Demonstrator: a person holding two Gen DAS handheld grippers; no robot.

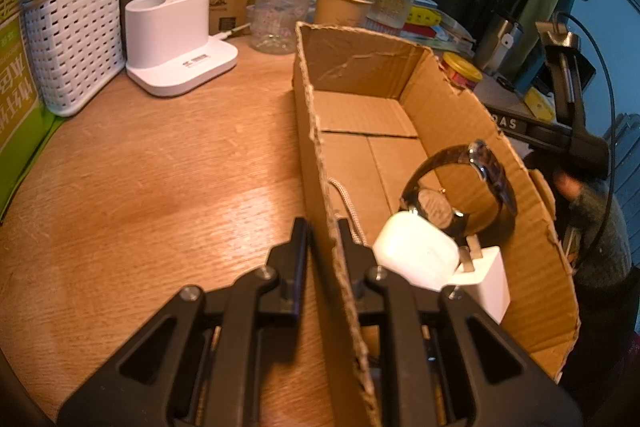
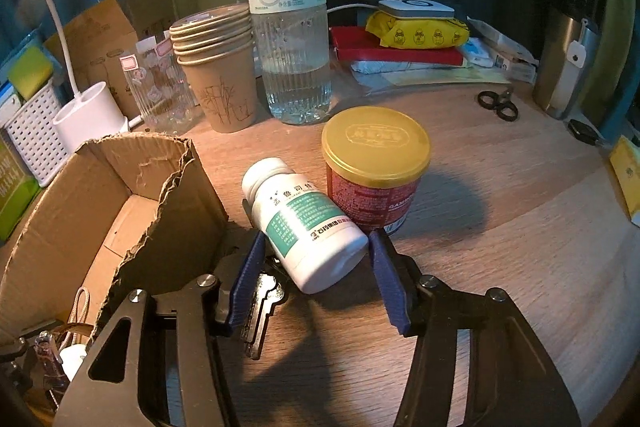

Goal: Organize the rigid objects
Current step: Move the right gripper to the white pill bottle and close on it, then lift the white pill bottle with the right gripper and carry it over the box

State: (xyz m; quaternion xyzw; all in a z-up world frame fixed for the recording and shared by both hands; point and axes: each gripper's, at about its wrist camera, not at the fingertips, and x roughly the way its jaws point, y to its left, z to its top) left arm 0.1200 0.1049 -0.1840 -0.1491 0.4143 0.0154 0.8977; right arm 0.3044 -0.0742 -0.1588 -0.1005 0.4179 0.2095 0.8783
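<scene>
Starting on your left: the left gripper (image 1: pixel 322 233) is clamped down on the near side wall of the cardboard box (image 1: pixel 452 99), one finger outside and one inside, jaws about as closed as they go. That looks like an anchor hold so the box doesn't skid on the wooden table (image 1: pixel 160 167) while you load it.

Inside the box, at the near end, you've already got a wristwatch (image 1: pixel 460 183) propped on its strap against the far wall, a white earbud case (image 1: pixel 418 249) right in front of it, and a white charger plug (image 1: pixel 490 279) tucked beside that. A pale cord (image 1: pixel 348 203) trails along the wall you're pinching. The far half of the box is bare, so there's space.

Moving right: your right gripper (image 2: pixel 316 259) is straddling the white pill bottle (image 2: pixel 302 223), which lies on its side just outside the box corner, leaning against the red tub with the yellow lid (image 2: pixel 374 167). The blue pads (image 2: pixel 386 267) are about half open, and I'd say they aren't pressing on it yet. A set of keys (image 2: pixel 262 307) sits under the left pad, so watch you don't snag them when you squeeze. The bottle's round, so grip it squarely across the middle.
</scene>
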